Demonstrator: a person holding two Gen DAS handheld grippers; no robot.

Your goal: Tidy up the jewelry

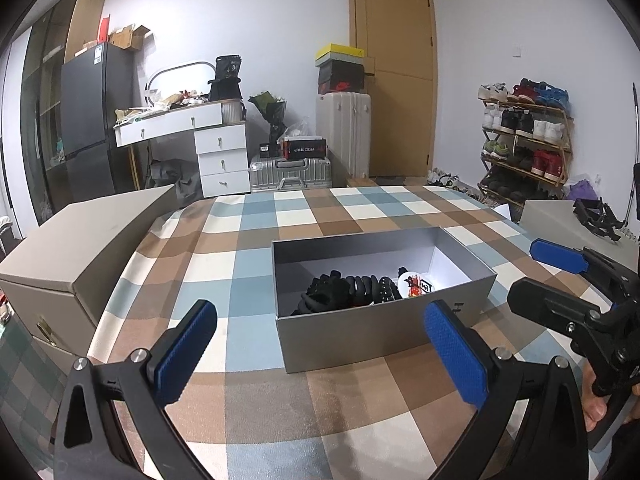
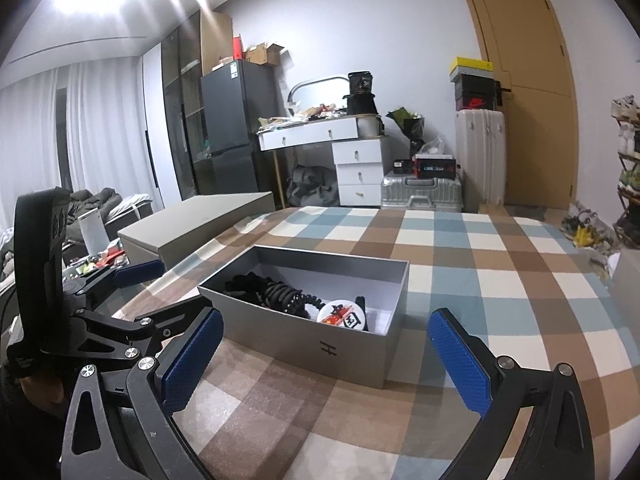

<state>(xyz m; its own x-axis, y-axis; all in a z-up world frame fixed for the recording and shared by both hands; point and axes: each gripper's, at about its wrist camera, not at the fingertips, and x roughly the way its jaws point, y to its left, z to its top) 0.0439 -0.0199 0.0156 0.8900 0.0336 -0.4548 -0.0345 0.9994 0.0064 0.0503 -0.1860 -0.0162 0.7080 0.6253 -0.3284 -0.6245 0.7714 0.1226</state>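
An open grey box (image 1: 372,332) stands on the checked tablecloth (image 1: 248,280); it also shows in the right wrist view (image 2: 304,340). Inside lie black coiled hair ties (image 1: 352,290) and a round white badge with red print (image 1: 414,284); the right wrist view shows the ties (image 2: 276,292) and the badge (image 2: 344,314) too. My left gripper (image 1: 320,352) is open and empty, just in front of the box. My right gripper (image 2: 324,356) is open and empty, near the box's front corner; it also shows in the left wrist view (image 1: 552,264).
A large beige box (image 1: 76,248) stands at the table's left edge. Another beige box (image 1: 568,220) stands at the right. Beyond the table are white drawers (image 1: 220,152), suitcases (image 1: 292,176), a shoe rack (image 1: 524,140) and a door (image 1: 396,80).
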